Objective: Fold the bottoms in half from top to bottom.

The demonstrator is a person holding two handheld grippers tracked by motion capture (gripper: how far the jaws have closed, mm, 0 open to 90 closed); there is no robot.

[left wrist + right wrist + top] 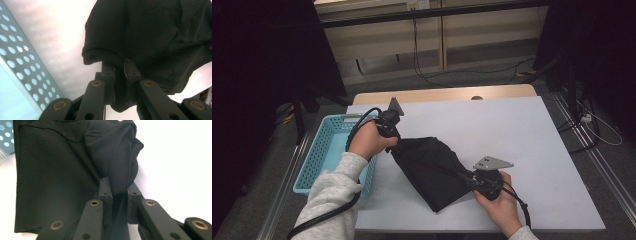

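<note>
Your left tongs (396, 142) are clamped on a bunched edge of the black garment (432, 170), with the fabric pinched between the jaws in the left gripper view (120, 75). Your right tongs (467, 179) are likewise closed on a gathered fold at the opposite corner (119, 195). The garment lies in the lower middle of the high view, stretched diagonally between both grips, with most of it resting on the white surface (522, 145).

Risks: each grip holds only a thin fold, so pulling the hands further apart could slip the fabric out of one pair of tongs. The loose lower edge may drag and crumple.

The surface is otherwise bare. A light blue perforated basket (319, 150) sits at its left edge. Beyond lie a wooden strip, trailing cables on the floor, and dark surroundings.
</note>
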